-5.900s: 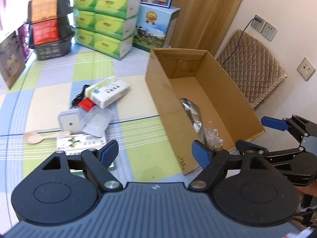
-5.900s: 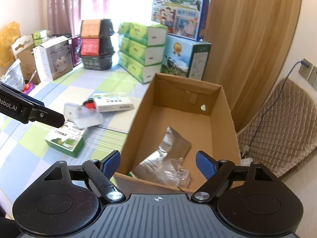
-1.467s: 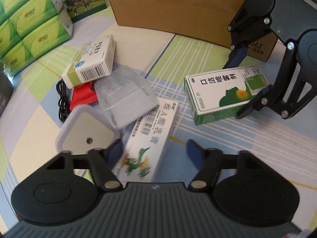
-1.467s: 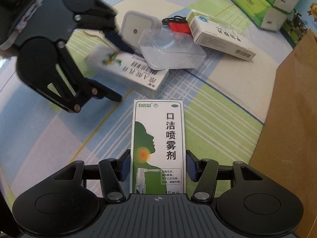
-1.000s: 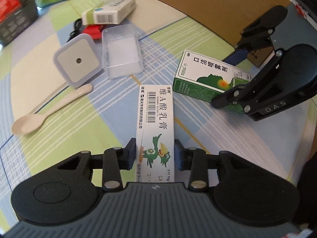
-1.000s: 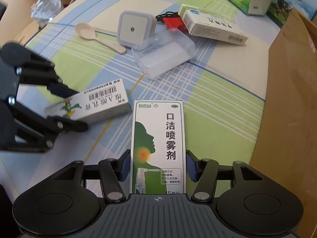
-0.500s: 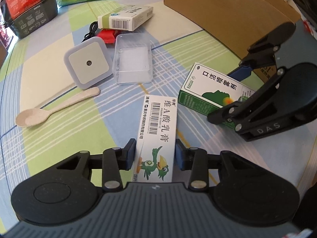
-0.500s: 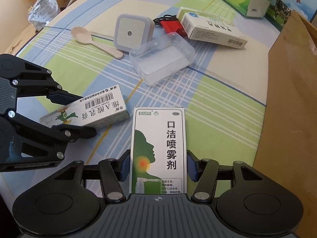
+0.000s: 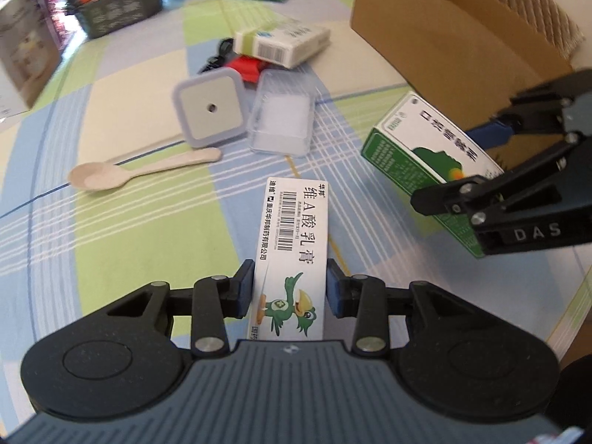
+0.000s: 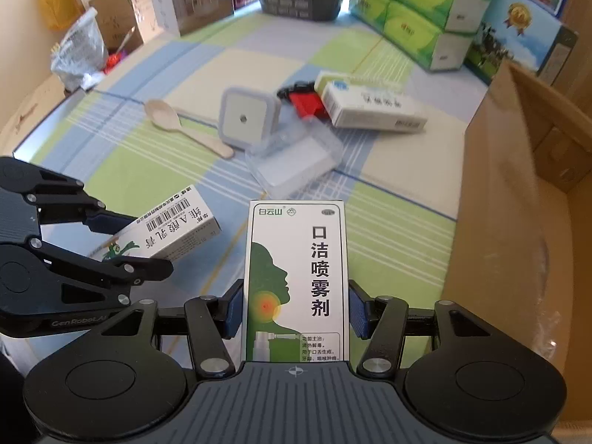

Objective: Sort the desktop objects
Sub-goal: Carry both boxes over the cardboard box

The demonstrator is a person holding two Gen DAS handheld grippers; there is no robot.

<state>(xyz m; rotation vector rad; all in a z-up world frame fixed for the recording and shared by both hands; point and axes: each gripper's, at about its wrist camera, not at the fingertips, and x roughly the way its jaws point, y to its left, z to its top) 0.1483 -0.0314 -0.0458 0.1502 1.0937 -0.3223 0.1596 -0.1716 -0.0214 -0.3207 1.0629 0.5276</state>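
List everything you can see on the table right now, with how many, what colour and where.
ointment box: 1, white with green duck, in the left gripper
mouth spray box: 1, white and green, in the right gripper
night light: 1, pale grey square, mid-table
clear plastic case: 1, transparent, beside the night light
spoon: 1, beige, left of the night light
medicine box: 1, white and green, behind the case
red item: 1, under the medicine box
cardboard box: 1, brown, right side
tissue packs: several, green, far edge
left gripper: 1, black, jaws shut
right gripper: 1, black, jaws shut
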